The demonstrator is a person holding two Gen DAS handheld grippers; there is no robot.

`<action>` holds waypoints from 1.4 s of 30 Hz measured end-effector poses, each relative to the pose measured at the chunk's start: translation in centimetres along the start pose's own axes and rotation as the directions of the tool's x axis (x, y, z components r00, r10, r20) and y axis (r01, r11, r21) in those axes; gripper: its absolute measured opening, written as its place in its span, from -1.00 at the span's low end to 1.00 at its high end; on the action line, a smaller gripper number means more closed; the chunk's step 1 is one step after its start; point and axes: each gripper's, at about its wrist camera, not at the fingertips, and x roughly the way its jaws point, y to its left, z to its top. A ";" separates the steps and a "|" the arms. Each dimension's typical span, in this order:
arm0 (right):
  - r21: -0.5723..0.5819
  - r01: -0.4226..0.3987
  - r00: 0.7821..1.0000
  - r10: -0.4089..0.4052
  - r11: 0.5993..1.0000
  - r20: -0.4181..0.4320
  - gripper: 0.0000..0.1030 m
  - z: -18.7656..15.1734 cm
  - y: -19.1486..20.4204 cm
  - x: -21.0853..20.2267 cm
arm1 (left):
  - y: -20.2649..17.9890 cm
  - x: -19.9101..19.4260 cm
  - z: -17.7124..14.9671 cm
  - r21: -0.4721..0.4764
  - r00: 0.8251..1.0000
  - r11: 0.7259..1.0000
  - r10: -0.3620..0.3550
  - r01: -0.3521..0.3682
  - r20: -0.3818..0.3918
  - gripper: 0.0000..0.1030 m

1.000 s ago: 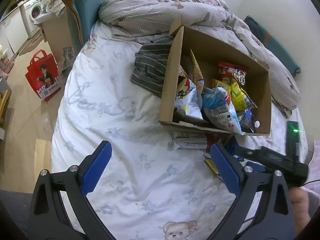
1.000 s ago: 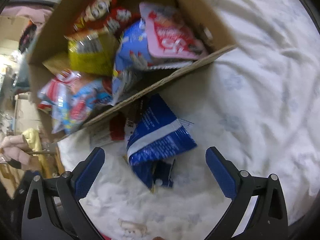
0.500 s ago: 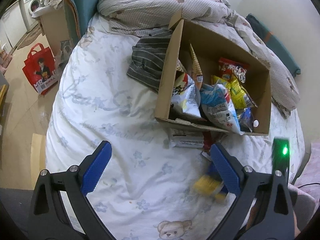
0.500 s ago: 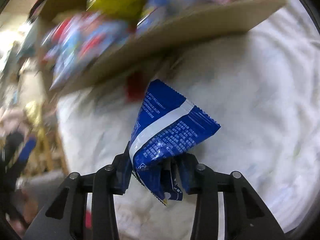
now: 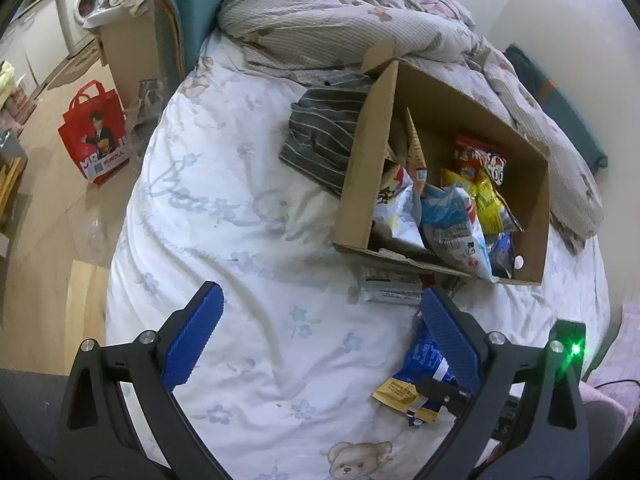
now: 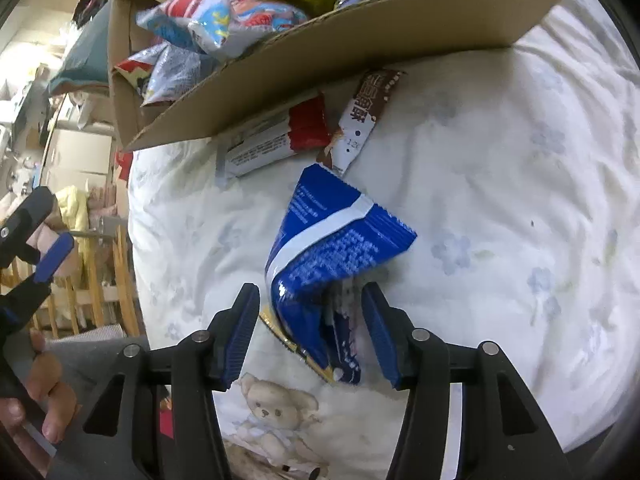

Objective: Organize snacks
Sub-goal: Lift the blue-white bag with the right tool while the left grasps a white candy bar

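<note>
Blue fingers (image 6: pixel 240 336) of the right gripper (image 6: pixel 310 334) straddle a blue snack packet (image 6: pixel 328 248).

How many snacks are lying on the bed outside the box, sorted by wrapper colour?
Blue packet: 1
Red and white bar: 1
Brown and white bar: 1
Total: 3 outside the cardboard box

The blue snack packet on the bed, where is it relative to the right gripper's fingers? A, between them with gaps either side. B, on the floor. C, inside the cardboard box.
A: the blue snack packet lies on the bedsheet between the right gripper fingers, neither touching it.
</note>
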 end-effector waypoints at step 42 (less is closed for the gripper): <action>0.010 0.039 0.946 -0.041 0.999 0.320 -0.77 -1.3 -2.6 -10.9 | -11.5 9.3 -13.3 0.401 0.964 0.915 0.067 0.043 -0.257 -0.74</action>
